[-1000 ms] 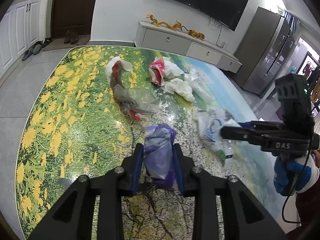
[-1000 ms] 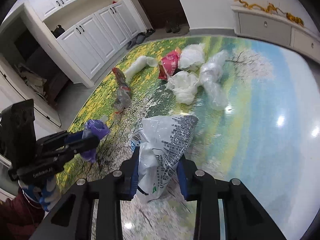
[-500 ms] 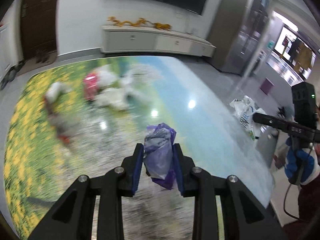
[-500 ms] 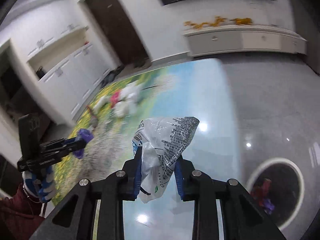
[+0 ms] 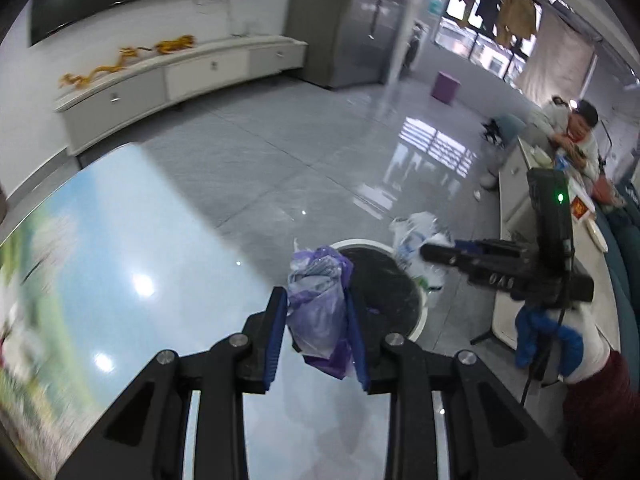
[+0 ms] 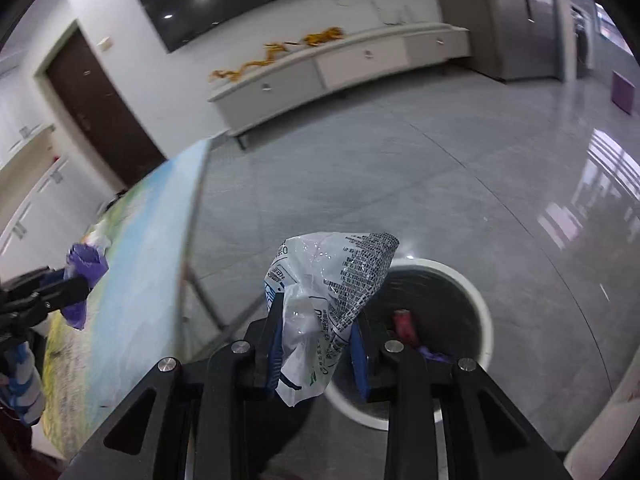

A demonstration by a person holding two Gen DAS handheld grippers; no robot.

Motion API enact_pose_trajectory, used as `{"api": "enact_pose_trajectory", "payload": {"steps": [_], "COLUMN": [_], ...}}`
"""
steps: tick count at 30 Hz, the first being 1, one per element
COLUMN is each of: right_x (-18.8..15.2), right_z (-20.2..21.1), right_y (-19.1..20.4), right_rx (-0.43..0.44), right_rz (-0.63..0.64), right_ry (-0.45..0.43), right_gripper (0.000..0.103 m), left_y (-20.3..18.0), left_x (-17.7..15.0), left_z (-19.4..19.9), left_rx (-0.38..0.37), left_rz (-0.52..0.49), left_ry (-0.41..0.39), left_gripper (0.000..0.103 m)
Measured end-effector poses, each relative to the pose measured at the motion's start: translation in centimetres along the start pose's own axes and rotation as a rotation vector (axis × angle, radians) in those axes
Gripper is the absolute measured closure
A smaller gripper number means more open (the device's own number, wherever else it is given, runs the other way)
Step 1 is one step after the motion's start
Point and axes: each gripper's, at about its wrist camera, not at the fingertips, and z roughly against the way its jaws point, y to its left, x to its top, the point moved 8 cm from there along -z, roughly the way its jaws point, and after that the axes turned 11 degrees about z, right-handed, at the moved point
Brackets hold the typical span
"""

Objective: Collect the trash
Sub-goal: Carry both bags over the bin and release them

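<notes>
The counter ends at a straight edge; beyond it lies open grey tiled floor up to a low white cabinet. A round white-rimmed bin with a black liner stands on the floor just beside the counter, holding a red item and purple scraps. The left gripper is clenched on a crumpled purple bag above the counter edge. The right gripper grasps a white printed wrapper over the bin's near side.

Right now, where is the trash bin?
The trash bin stands on the grey floor beside the table, right of the white wrapper in the right wrist view.
</notes>
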Motion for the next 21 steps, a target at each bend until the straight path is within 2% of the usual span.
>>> {"api": "enact_pose_trajectory", "payload": {"steps": [4,7,11,14,21], "right_x": [-0.7,-1.3,-2.1,-2.4,-2.7], "right_z": [-0.9,-1.4,-1.7,-1.7,-1.0], "right_y": [-3.3,-5.5,-7.4,-8.3,-8.2], "right_rx": [-0.058,-0.097,-0.135,-0.157,-0.154], "right_rz": [-0.033,-0.058,-0.087,-0.099,-0.117], "right_ry": [0.025,0.036,0.057,0.068,0.060], "right_gripper": [0.073,0.068,0.059,0.053,0.053], "left_y": [-2.8,-4.1,-5.1,-5.4,-4.3], "left_x": [2.0,2.9,3.9,3.8,2.5], "left_z": [-4.6,-7.9,-10.9,-11.3,-8.8], "left_rx": [-0.055,-0.079,-0.113,-0.113,-0.044], "left_rz": [0.033,0.069,0.125,0.129,0.063], "left_ry": [0.064,0.105,0.147,0.151,0.101], "left_gripper": [0.074,0.070,0.048,0.047,0.047]}}
